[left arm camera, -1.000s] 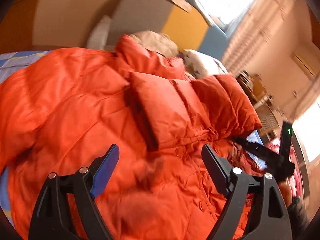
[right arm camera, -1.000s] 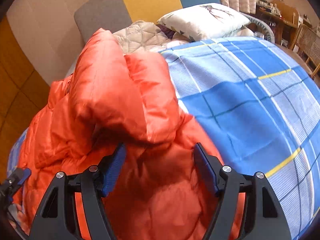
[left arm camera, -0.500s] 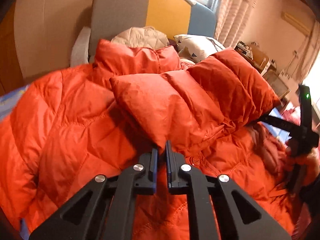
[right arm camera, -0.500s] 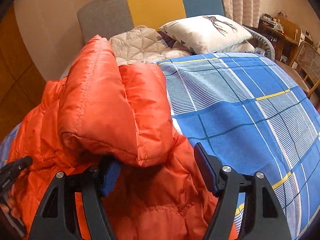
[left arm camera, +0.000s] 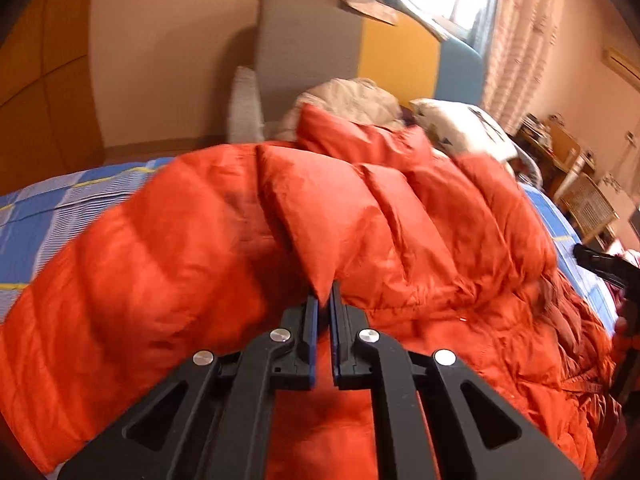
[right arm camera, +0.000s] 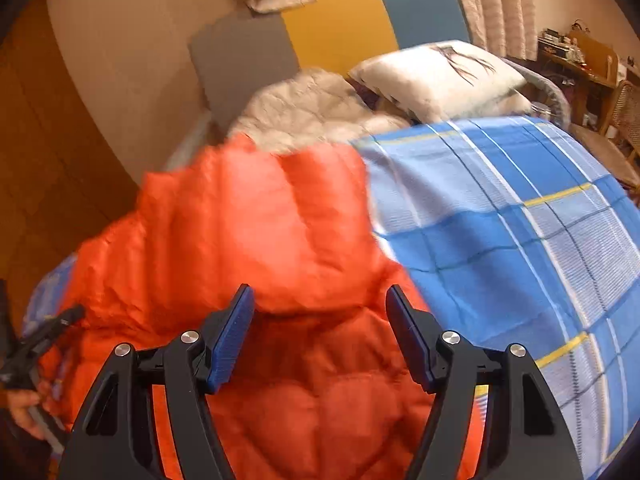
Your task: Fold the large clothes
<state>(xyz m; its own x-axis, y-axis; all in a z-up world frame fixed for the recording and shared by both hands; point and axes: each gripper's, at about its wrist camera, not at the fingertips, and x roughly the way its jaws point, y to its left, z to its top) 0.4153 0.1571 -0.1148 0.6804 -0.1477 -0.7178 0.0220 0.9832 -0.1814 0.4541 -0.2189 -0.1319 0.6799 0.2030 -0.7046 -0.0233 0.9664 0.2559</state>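
Bedding in blue plaid [right arm camera: 520,216] covers the bed, and an orange puffer jacket [left arm camera: 180,264] lies spread over its left side, reaching toward the headboard [left arm camera: 308,40]. The left gripper [left arm camera: 324,300] is clamped narrow on a pointed corner of the jacket's folded sleeve panel. Further right, the right gripper [right arm camera: 320,304] stands wide, its blue pads apart over the puffy fabric, gripping nothing. A white pillow [right arm camera: 436,76] rests at the head edge.
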